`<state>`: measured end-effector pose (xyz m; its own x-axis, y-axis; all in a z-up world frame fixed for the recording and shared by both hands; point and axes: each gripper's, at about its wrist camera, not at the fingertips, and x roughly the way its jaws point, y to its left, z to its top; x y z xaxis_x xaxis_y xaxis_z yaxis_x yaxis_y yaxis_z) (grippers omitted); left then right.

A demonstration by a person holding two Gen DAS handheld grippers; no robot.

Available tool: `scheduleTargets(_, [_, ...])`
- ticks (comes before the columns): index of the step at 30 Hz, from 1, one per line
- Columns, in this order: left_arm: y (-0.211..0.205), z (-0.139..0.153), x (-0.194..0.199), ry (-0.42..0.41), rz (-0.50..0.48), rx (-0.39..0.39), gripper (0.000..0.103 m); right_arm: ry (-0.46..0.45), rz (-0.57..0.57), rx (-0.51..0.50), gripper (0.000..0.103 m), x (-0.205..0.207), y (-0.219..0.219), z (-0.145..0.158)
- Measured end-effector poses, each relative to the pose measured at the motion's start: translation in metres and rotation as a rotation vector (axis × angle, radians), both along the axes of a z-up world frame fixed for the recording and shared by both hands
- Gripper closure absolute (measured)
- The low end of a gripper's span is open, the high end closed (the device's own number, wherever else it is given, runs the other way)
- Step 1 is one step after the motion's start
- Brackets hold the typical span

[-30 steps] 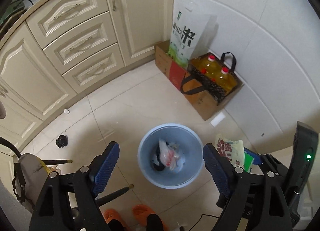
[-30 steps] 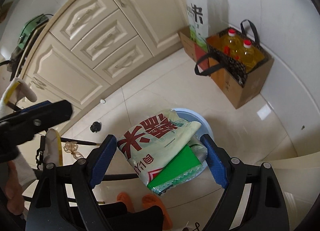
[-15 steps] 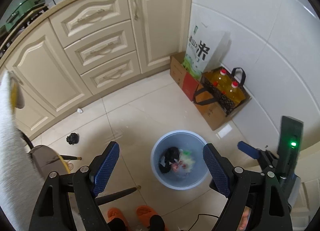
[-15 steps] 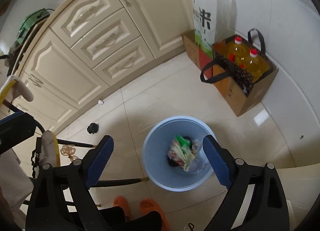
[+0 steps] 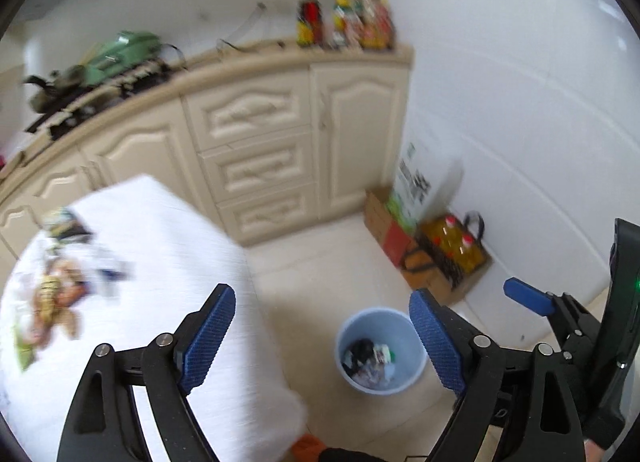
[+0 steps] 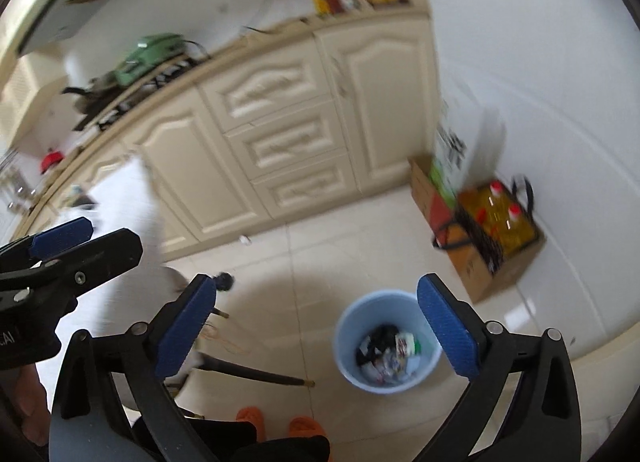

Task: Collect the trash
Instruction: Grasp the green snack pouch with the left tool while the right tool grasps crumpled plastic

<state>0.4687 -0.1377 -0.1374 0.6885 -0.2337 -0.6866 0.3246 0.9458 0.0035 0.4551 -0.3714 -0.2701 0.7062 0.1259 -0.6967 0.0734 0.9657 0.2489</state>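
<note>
White cloth covers the counter (image 5: 168, 262) at the left of the left wrist view, and blurred scraps of trash (image 5: 56, 294) lie scattered on its far left part (wrappers, by the look, though the blur hides what each one is). Over the cloth's near edge hang the left tongs (image 5: 320, 338), blue pads wide apart with nothing between them. Behind runs a curved row of cream cabinets (image 5: 256, 158), a green appliance (image 5: 120, 56) on its top and a cluster of bottles (image 5: 346, 22) at the corner by the wall.

On the pale tiled floor (image 5: 320, 262), to the right of the cloth, stands a light blue waste bin (image 5: 380, 350), upright, holding a heap of mixed rubbish: something black, white bits, a printed packet. Past it, against the white tiled wall, sits a cardboard box (image 5: 384, 218) with a tall printed white sack (image 5: 420, 186) leaning in it, and just beside that a dark-handled carrier with two red-capped oil bottles (image 5: 456, 246).

At the far right the right tongs (image 6: 312, 330) show in their own view, likewise spread and empty, above the floor with the bin showing beside the right pad. In that view a thin dark rod (image 6: 256, 374) lies on the tiles left of the bin, and orange slippers (image 6: 280, 422) sit at the bottom edge.
</note>
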Motion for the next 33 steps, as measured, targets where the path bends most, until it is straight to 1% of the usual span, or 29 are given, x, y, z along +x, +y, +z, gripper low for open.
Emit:
scheduleTargets(2, [0.035, 0.016, -0.017, -0.048, 0.042, -0.005, 0.013, -0.036, 0.050, -0.012, 0.000, -0.001, 0.027, 0.022])
scheduleTargets(4, [0.072, 0.028, -0.031, -0.092, 0.097, 0.002, 0.011, -0.058, 0.092, -0.033, 0.000, 0.002, 0.052, 0.038])
scheduleTargets(6, [0.109, 0.032, -0.046, -0.126, 0.155, 0.009, 0.008, -0.079, 0.139, -0.054, 0.000, 0.007, 0.082, 0.052])
scheduleTargets(8, [0.145, 0.033, -0.049, -0.140, 0.218, 0.014, 0.008, -0.098, 0.194, -0.075, 0.000, 0.015, 0.116, 0.064])
scheduleTargets(11, [0.208, 0.022, -0.051, -0.126, 0.339, 0.025, 0.008, -0.106, 0.271, -0.095, 0.000, 0.029, 0.159, 0.070])
scheduleTargets(14, [0.264, 0.007, -0.047, -0.090, 0.451, 0.031, 0.008, -0.095, 0.345, -0.105, 0.000, 0.044, 0.197, 0.066])
scheduleTargets(16, [0.292, -0.002, -0.047, -0.063, 0.506, 0.016, 0.008, -0.083, 0.382, -0.122, 0.000, 0.052, 0.220, 0.061])
scheduleTargets(17, [0.309, -0.011, -0.048, -0.035, 0.531, -0.001, 0.009, -0.076, 0.401, -0.128, 0.000, 0.059, 0.231, 0.058])
scheduleTargets(20, [0.334, -0.030, -0.045, 0.026, 0.567, -0.033, 0.011, -0.053, 0.444, -0.149, 0.000, 0.077, 0.257, 0.046])
scheduleTargets(26, [0.357, -0.062, -0.039, 0.123, 0.594, -0.037, 0.014, -0.017, 0.485, -0.187, 0.000, 0.109, 0.294, 0.026])
scheduleTargets(28, [0.356, -0.068, -0.024, 0.147, 0.584, -0.065, 0.014, -0.010, 0.488, -0.196, 0.000, 0.120, 0.302, 0.020])
scheduleTargets(29, [0.357, -0.071, -0.025, 0.158, 0.577, -0.072, 0.013, -0.004, 0.492, -0.201, 0.000, 0.126, 0.306, 0.016])
scheduleTargets(31, [0.359, -0.072, -0.013, 0.158, 0.565, -0.078, 0.014, -0.009, 0.496, -0.207, 0.000, 0.136, 0.312, 0.010])
scheduleTargets(32, [0.359, -0.072, -0.007, 0.162, 0.561, -0.079, 0.020, -0.010, 0.485, -0.216, 0.000, 0.142, 0.314, 0.008])
scheduleTargets(33, [0.366, -0.076, -0.003, 0.175, 0.556, -0.082, 0.036, -0.013, 0.473, -0.219, 0.000, 0.146, 0.314, 0.007])
